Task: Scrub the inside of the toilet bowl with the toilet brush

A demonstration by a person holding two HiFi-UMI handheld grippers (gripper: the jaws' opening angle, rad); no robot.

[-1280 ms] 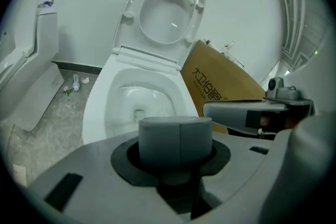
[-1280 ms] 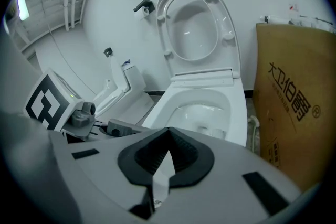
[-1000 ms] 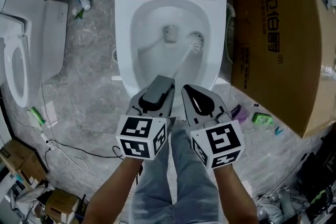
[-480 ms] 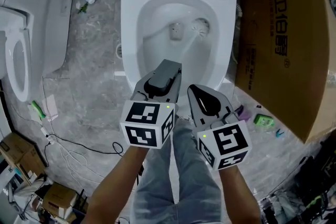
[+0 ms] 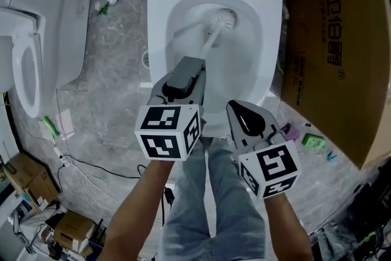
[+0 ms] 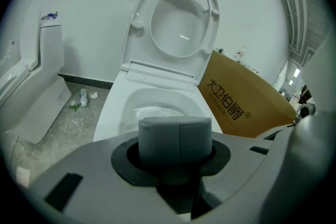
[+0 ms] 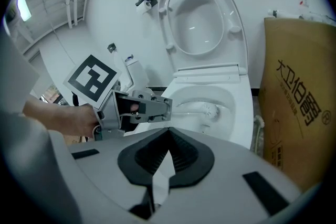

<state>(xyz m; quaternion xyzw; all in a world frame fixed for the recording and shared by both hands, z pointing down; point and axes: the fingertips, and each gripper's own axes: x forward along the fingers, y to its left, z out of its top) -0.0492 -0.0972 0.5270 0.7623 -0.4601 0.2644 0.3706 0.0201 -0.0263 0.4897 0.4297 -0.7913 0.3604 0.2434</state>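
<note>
While toilet brush [image 5: 223,19] in bowl [image 5: 254,49], carton [image 5: 333,79] print "大卫伯爵" alongside.

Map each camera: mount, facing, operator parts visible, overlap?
Head view: on the person's head, looking steeply down at the white ceramic toilet bowl; forearms, denim jeans, left claw and right claw show.
Left gripper view: on the left claw, facing the bowl and raised white toilet seat; only its own jaws show, shut on the grey-handled toilet brush.
Right gripper view: on the right claw, facing the bowl; its shut, empty jaws, the left claw and a hand show.
Shared: all see the bowl and brown cardboard box.
</note>
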